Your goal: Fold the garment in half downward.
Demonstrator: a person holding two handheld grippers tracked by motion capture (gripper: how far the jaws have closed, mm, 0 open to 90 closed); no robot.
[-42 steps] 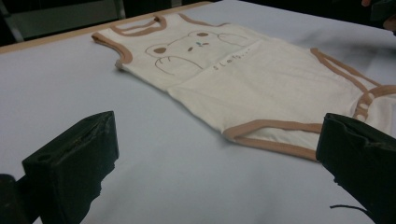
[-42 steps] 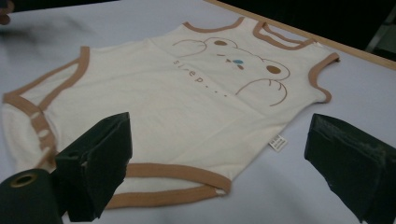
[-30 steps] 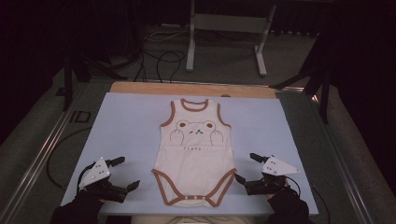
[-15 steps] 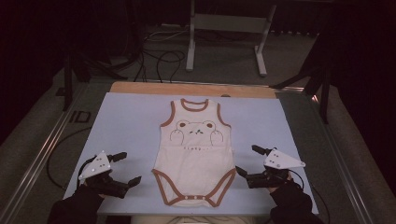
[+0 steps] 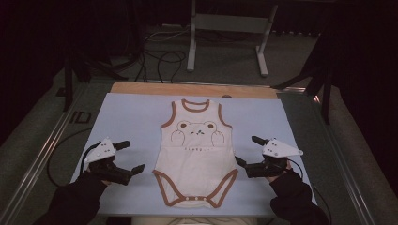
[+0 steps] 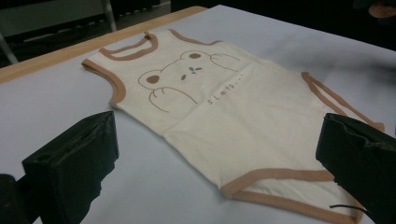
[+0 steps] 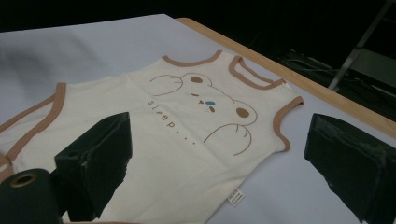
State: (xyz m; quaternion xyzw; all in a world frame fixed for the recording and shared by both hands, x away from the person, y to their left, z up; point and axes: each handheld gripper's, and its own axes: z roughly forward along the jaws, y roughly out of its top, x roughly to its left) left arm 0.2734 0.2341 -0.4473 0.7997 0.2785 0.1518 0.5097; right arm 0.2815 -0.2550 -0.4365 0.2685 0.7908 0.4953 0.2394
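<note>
Both pairs of jaws stand spread and empty: our left gripper (image 5: 127,156) and right gripper (image 5: 248,150) flank the bodysuit (image 5: 197,152), lying flat mid-cloth (image 5: 131,117). We judge this the approach before a fold; next, each must close on an edge.

Dark lab, floor cables (image 5: 155,56), metal stand (image 5: 230,33)

Your pale blue table cover (image 5: 131,117) is the one lit surface, evenly and softly from above, with only faint shadows. Everything beyond it sinks into near black. There's no glare on it. In both gripper views your near jaws look soft and grainy, while the cover beyond stays fairly sharp.
</note>
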